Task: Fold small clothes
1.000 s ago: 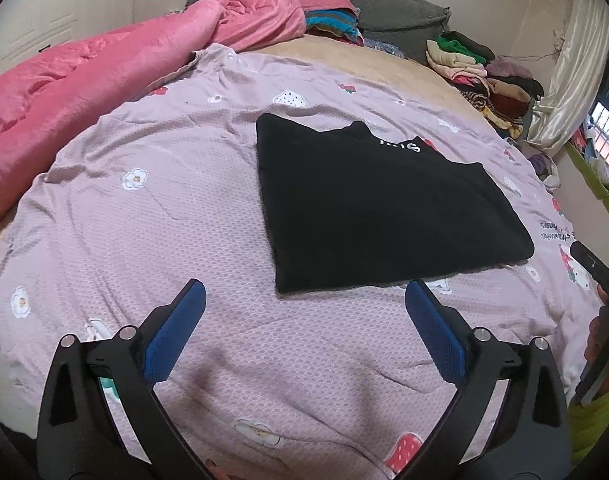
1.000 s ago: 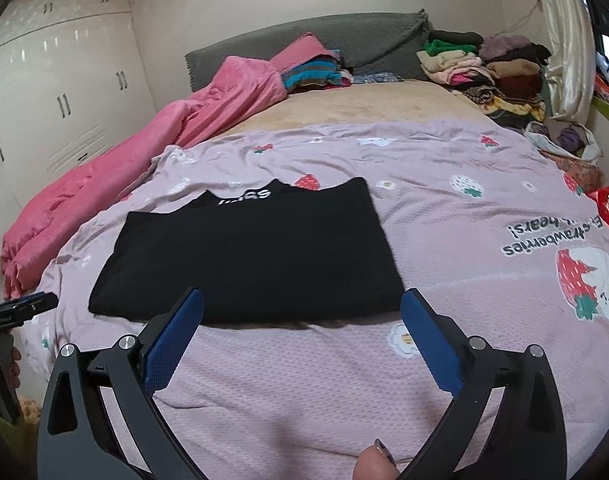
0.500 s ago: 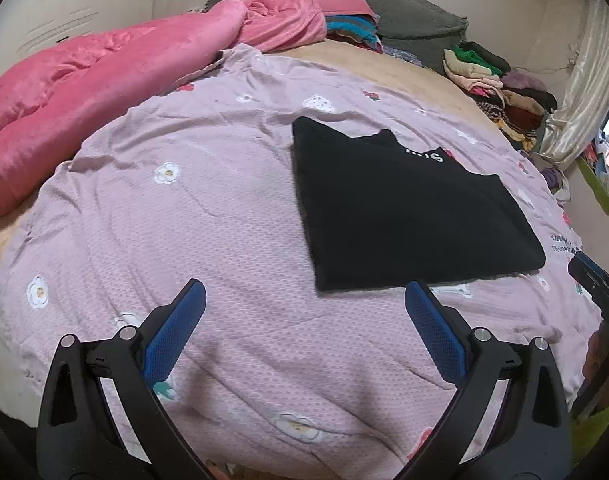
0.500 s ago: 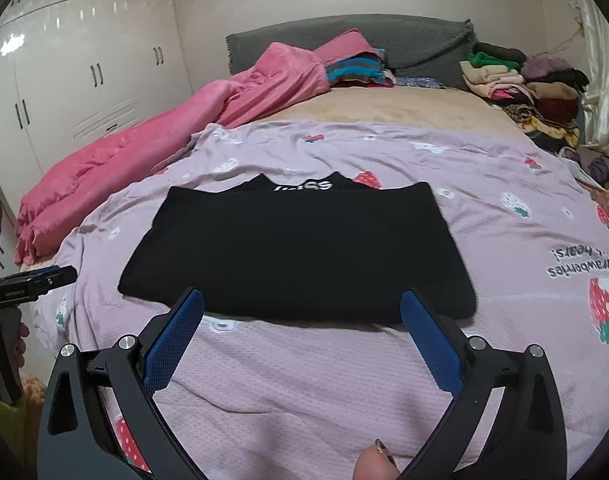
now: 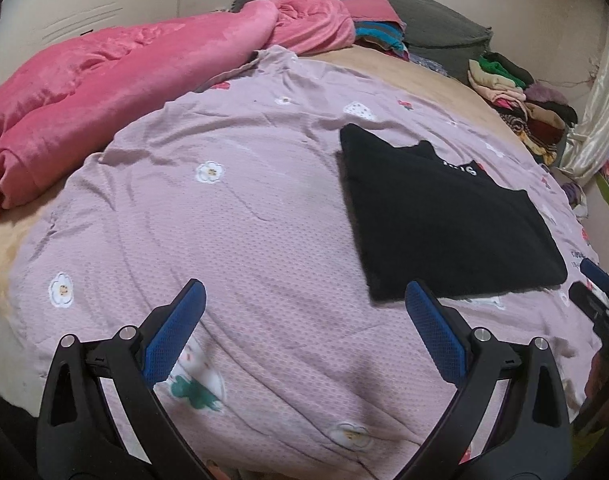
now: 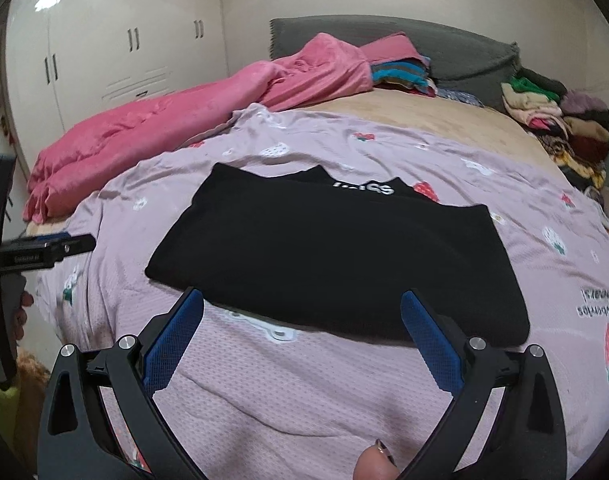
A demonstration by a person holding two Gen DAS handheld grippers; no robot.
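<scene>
A black garment (image 5: 444, 216) lies folded flat in a rectangle on the lilac printed bedsheet (image 5: 232, 208), white lettering at its collar. In the right wrist view the black garment (image 6: 336, 252) lies just beyond the fingertips. My left gripper (image 5: 304, 300) is open and empty above the sheet, to the left of the garment's near corner. My right gripper (image 6: 302, 308) is open and empty, hovering over the garment's near edge. The left gripper (image 6: 44, 252) also shows at the left edge of the right wrist view.
A pink quilt (image 5: 104, 80) is bunched along the bed's left side. A grey headboard (image 6: 384, 44) and folded colourful clothes (image 6: 400, 74) are at the back. A pile of clothes (image 6: 560, 120) sits at the far right. White wardrobes (image 6: 104, 52) stand at the left.
Both grippers have swung left and pulled back a little; the garment now sits further right in the left wrist view and more centred in the right wrist view. Both stay open.
</scene>
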